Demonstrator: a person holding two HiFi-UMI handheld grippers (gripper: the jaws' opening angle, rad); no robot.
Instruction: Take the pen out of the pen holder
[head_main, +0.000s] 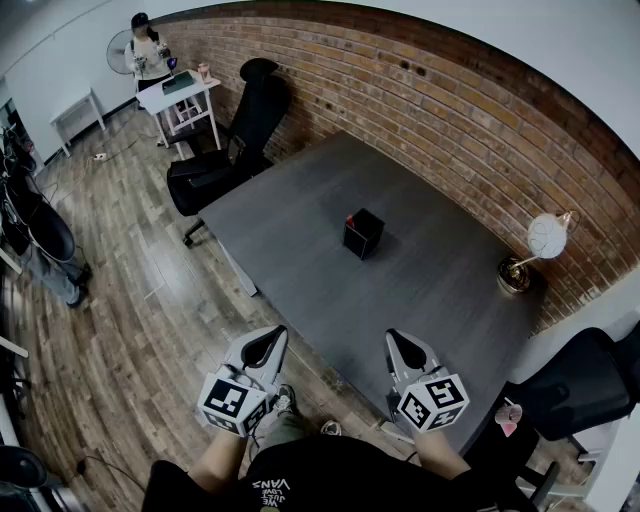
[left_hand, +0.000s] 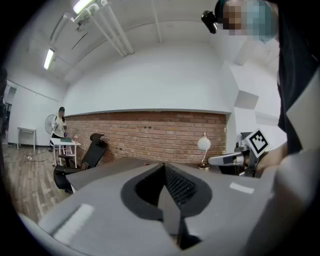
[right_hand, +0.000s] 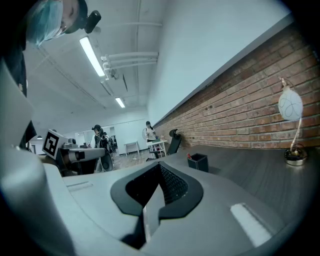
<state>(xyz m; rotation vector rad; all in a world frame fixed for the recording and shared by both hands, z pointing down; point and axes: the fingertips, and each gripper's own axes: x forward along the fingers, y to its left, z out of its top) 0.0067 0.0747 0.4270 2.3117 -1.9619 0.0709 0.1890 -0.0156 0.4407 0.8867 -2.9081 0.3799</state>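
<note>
A black square pen holder (head_main: 363, 233) stands near the middle of the dark grey table (head_main: 440, 290), with a red-tipped pen (head_main: 351, 219) sticking up in it. In the right gripper view the pen holder (right_hand: 200, 162) sits far ahead, the red pen (right_hand: 189, 156) at its left corner. My left gripper (head_main: 277, 334) hangs off the table's near left edge, jaws together and empty. My right gripper (head_main: 392, 340) hovers over the near edge, also shut and empty. Both are well short of the holder. Each gripper view shows closed jaw tips, left (left_hand: 164, 167) and right (right_hand: 160, 167).
A desk lamp (head_main: 530, 250) with a round white shade stands at the table's right edge by the brick wall. One black office chair (head_main: 225, 150) is at the far left corner, another (head_main: 585, 385) at the near right. A person (head_main: 148, 55) stands by a white side table (head_main: 180, 92).
</note>
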